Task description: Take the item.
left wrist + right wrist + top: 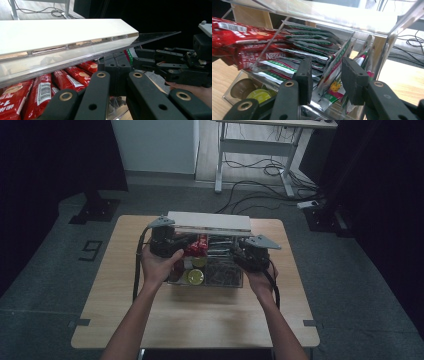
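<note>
A clear acrylic organiser box (231,284) stands on the wooden table (200,320). Its lid (62,32), a white strip with a clear panel, is tilted up over the box. My left gripper (116,58) is shut on the lid's clear edge at the box's left end (186,245). Red stick sachets (72,75) lie under the lid. My right gripper (327,80) reaches into the right compartment with its jaws open. Silver-green sachets (312,45) and a sachet with yellow print (334,86) stand between its pads (305,80), untouched as far as I can see.
Round coffee capsules (259,95), one yellow-green, sit in the box's front compartment (195,276). The right gripper's body (175,67) faces my left one across the box. A white desk frame and cables (260,170) stand on the floor beyond the table.
</note>
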Demonstrator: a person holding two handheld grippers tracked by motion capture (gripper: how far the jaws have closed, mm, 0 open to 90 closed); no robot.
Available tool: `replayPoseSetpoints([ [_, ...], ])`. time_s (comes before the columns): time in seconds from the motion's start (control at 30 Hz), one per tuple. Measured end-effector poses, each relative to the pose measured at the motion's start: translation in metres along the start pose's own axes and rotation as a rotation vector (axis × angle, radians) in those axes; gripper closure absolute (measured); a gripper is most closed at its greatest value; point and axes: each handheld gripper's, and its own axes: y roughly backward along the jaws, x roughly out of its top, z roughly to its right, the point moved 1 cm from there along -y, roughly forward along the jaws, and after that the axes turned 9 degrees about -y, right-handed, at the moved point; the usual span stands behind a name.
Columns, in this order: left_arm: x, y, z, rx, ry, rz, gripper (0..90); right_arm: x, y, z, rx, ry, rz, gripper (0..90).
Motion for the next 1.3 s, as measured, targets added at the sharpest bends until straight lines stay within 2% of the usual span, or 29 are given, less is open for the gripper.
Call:
replayPoseSetpoints([
  [0.3,0.0,-0.001,0.002,-0.003,-0.004,-0.003,90.0,-0.002,-0.011,0.0,-0.04,0.014,-0.022,63.7],
  [0.57,0.0,-0.002,0.002,-0.004,-0.002,0.0,90.0,-0.003,-0.015,0.0,-0.043,0.008,-0.045,77.4],
  [0.63,0.0,-0.002,0.002,-0.004,-0.003,0.001,90.0,-0.003,-0.014,0.001,-0.037,0.007,-0.051,82.6],
  [0.73,0.0,-0.002,0.002,-0.004,-0.002,0.002,90.0,-0.003,-0.013,0.004,-0.022,-0.006,-0.052,85.0],
  [1.1,0.0,-0.003,0.002,-0.002,0.0,0.006,90.0,-0.003,0.005,0.004,0.021,-0.022,-0.005,86.1],
  [1.3,0.0,-0.003,0.0,0.0,0.001,0.006,90.0,-0.004,0.013,0.008,0.042,-0.056,0.023,86.7],
])
